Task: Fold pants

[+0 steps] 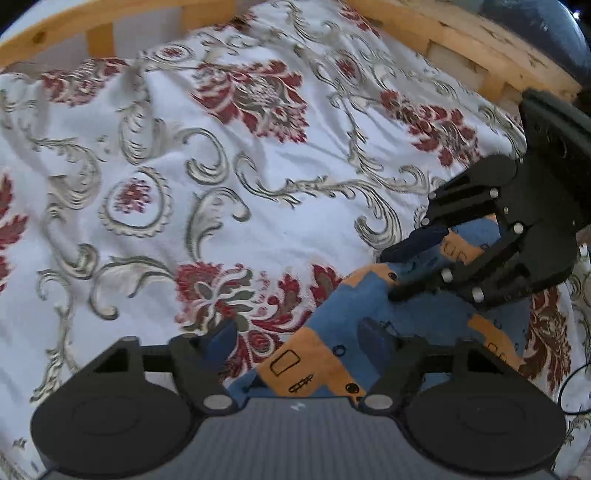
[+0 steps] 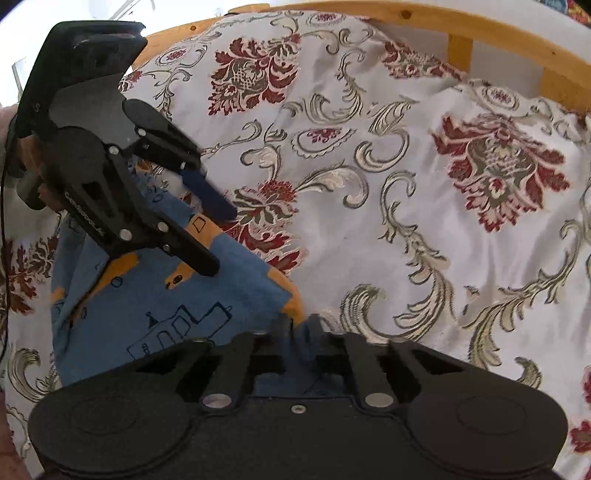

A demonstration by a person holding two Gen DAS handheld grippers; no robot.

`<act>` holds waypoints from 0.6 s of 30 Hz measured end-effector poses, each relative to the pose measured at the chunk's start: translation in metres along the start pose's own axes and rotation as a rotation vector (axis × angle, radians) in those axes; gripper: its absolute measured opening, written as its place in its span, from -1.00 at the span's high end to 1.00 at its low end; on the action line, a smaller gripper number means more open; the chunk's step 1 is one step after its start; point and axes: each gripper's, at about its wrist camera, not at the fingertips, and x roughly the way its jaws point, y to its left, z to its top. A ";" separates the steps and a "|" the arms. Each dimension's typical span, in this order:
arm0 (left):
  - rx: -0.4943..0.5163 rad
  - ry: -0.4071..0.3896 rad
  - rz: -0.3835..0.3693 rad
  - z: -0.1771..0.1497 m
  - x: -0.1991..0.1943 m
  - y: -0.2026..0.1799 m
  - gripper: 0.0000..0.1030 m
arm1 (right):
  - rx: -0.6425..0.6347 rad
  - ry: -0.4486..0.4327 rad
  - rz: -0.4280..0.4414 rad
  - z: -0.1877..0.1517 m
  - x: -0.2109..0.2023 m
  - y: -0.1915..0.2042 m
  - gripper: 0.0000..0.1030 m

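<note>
The blue pants with orange patches and black drawings (image 1: 354, 306) lie folded small on the flowered bedspread, also in the right wrist view (image 2: 177, 295). My left gripper (image 1: 299, 339) is open, its fingers wide apart over the pants' near end; in the right wrist view it (image 2: 221, 236) hovers above the pants. My right gripper (image 2: 295, 328) is shut on the pants' orange-edged corner; in the left wrist view it (image 1: 391, 273) sits on the far part of the cloth.
A white bedspread with red flowers and grey scrolls (image 1: 229, 155) covers the bed and is wrinkled. A wooden bed frame (image 1: 461, 40) runs along the far edge, also in the right wrist view (image 2: 480, 33). A black cable (image 1: 569, 387) lies at the right.
</note>
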 end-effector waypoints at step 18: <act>0.104 -0.007 -0.250 -0.024 -0.032 -0.019 0.06 | -0.231 -0.020 0.007 -0.050 -0.041 0.068 1.00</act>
